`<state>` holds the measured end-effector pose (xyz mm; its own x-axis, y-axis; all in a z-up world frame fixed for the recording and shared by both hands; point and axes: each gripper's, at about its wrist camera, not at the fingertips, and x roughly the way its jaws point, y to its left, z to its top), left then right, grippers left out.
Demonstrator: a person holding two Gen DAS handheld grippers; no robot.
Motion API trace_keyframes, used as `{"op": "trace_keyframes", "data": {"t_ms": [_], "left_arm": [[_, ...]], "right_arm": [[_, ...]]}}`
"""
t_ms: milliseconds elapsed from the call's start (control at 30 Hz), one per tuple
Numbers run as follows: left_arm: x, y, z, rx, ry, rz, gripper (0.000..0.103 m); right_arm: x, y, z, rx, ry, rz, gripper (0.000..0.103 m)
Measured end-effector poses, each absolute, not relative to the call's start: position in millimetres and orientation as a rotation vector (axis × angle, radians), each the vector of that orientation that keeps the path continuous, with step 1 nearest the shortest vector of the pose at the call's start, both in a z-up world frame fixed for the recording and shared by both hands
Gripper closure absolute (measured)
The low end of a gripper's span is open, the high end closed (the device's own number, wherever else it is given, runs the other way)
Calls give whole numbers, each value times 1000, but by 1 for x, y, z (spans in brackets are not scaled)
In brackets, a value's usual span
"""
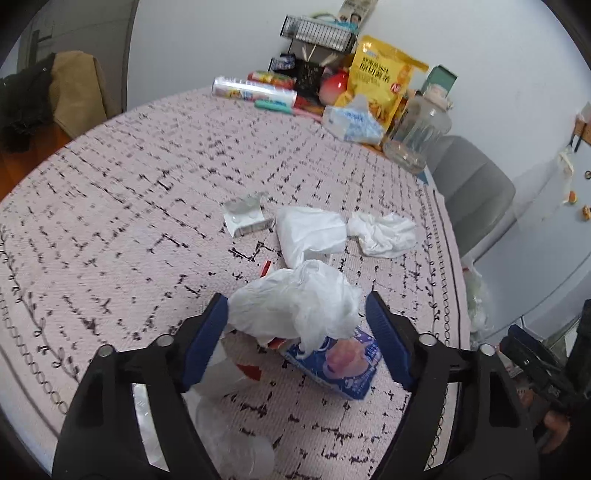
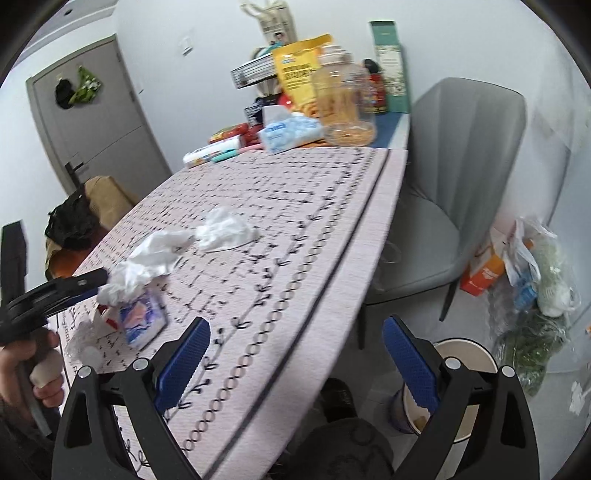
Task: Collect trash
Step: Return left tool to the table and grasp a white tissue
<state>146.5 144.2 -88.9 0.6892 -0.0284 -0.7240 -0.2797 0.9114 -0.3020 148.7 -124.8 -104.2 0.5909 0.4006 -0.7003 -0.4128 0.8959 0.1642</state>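
Note:
My left gripper (image 1: 295,314) is open, its blue pads on either side of a crumpled white plastic bag (image 1: 295,299) that lies on a blue printed wrapper (image 1: 340,363). The pads do not press it. The bag (image 2: 129,277) and wrapper (image 2: 142,317) also show in the right wrist view, with the left gripper (image 2: 85,284) reaching in from the left. More trash lies beyond: two crumpled white tissues (image 1: 310,230) (image 1: 384,232) and a clear blister pack (image 1: 245,216). My right gripper (image 2: 293,354) is open and empty over the table's edge. A trash bin (image 2: 461,391) stands on the floor below it.
The table has a pink patterned cloth (image 1: 129,184). At its far end stand a yellow snack bag (image 1: 382,81), a tissue pack (image 1: 354,123), a clear jar (image 1: 419,133) and a wire rack (image 1: 317,31). A grey chair (image 2: 454,177) and bags on the floor (image 2: 524,266) are to the right.

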Motion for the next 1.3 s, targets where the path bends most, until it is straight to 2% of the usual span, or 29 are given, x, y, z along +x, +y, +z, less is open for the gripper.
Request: {"op": "trace_keyframes", "data": {"t_ms": [100, 200, 233, 267, 367, 767, 1100, 1200, 1233, 1267, 1300], "left_arm": [[156, 142, -97, -407, 826, 143, 34], [164, 140, -106, -411, 858, 138, 45], [166, 139, -107, -412, 861, 138, 54], [167, 138, -108, -411, 865, 139, 68], [166, 140, -107, -425, 861, 138, 85], [111, 172, -53, -496, 670, 181, 86], [69, 202, -52, -542, 643, 254, 86], [59, 205, -54, -557, 631, 264, 86], [57, 206, -55, -561, 630, 267, 86], [56, 206, -56, -564, 629, 270, 86], [54, 206, -56, -569, 629, 272, 86]], "right_arm": [[146, -115, -105, -28, 818, 492, 11], [145, -107, -107, -39, 825, 508, 11], [145, -104, -108, -42, 827, 512, 11], [145, -102, -108, -45, 829, 518, 11], [146, -92, -110, -61, 839, 539, 11], [135, -11, -120, -224, 872, 696, 10], [119, 45, -144, -371, 914, 794, 11], [117, 58, -152, -431, 931, 799, 17], [116, 61, -153, -445, 936, 807, 25], [116, 64, -156, -464, 949, 814, 38], [114, 65, -156, -481, 933, 802, 44]]}}
